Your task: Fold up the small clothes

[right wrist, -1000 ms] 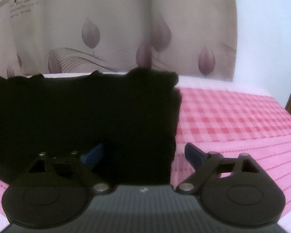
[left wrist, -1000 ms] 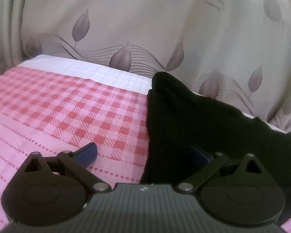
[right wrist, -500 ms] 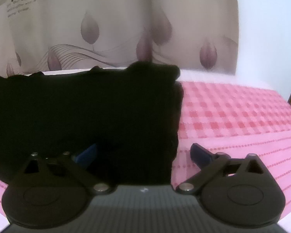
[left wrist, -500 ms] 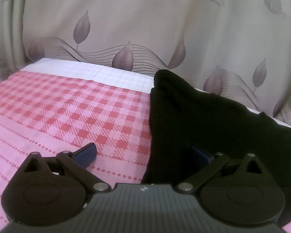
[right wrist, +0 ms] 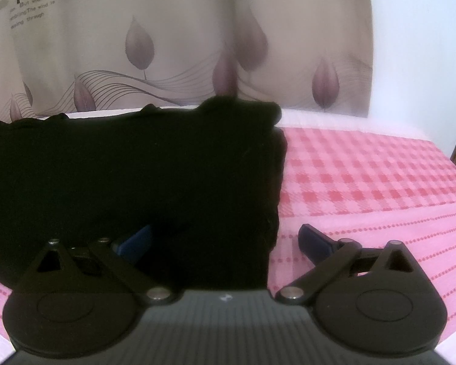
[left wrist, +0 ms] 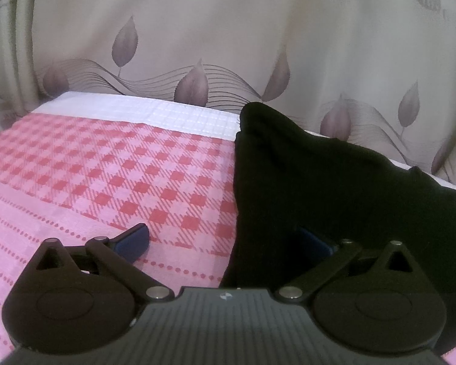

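A black garment (right wrist: 130, 176) lies spread flat on the bed (left wrist: 91, 164), reaching up to the far edge, where a white strip (left wrist: 155, 112) borders the pink checked cover. The left gripper (left wrist: 225, 240) stands with jaws wide apart, straddling the garment's left edge: one fingertip (left wrist: 133, 238) over bare cover, the other over black cloth. The right gripper (right wrist: 225, 240) is likewise spread wide, straddling the right edge. Neither grips anything. A leaf-patterned curtain (right wrist: 167, 45) hangs behind the bed.
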Motion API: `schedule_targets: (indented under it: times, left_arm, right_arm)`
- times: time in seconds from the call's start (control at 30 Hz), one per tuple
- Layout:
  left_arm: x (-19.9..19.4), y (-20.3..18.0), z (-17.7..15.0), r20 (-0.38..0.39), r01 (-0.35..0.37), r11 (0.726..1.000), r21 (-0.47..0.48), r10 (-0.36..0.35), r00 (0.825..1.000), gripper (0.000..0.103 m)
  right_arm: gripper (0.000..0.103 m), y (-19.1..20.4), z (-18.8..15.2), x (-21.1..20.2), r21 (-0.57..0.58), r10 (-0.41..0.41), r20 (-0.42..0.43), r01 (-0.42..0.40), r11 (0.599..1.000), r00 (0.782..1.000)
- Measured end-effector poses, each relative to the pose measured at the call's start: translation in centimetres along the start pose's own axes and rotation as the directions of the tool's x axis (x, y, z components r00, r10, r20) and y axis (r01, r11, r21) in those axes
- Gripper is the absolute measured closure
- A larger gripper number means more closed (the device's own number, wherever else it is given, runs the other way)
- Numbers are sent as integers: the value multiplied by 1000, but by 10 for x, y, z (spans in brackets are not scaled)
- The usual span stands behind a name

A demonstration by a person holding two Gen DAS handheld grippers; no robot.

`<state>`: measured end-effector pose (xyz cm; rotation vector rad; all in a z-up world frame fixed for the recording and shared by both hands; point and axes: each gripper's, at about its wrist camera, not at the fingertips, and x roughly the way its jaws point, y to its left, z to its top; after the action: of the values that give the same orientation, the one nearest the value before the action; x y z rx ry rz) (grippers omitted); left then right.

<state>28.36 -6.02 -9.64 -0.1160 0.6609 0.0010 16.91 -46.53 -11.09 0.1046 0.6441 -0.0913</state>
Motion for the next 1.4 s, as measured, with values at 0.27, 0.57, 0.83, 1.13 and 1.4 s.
schedule_targets:
  times: [0.27,0.57,0.83,1.13,1.4]
  left_arm:
    - [1,-4,0,-10,12,1000,28,-12,1000,0]
    - [2,-5,0,-14,4,999,40,-3,1000,0]
    - [3,-5,-1,-17,-1,999,49,2,1000,0]
    - [3,-5,-1,-18,1,999,52,0,1000,0]
    - [4,-7,0,-20,4,998,57,-3,1000,0]
  right_arm:
    - [0,0,0,0,-1,-2,3,2,1000,1000]
    - [0,1,0,-1,-4,-5,4,5,1000,1000]
    - [0,1,0,-1,-3,-5,4,5,1000,1000]
    - [0,1,-1,-1,2,-3,3,3,1000,1000]
    - [0,1,-1,-2,-1,-6,4,6,1000,1000]
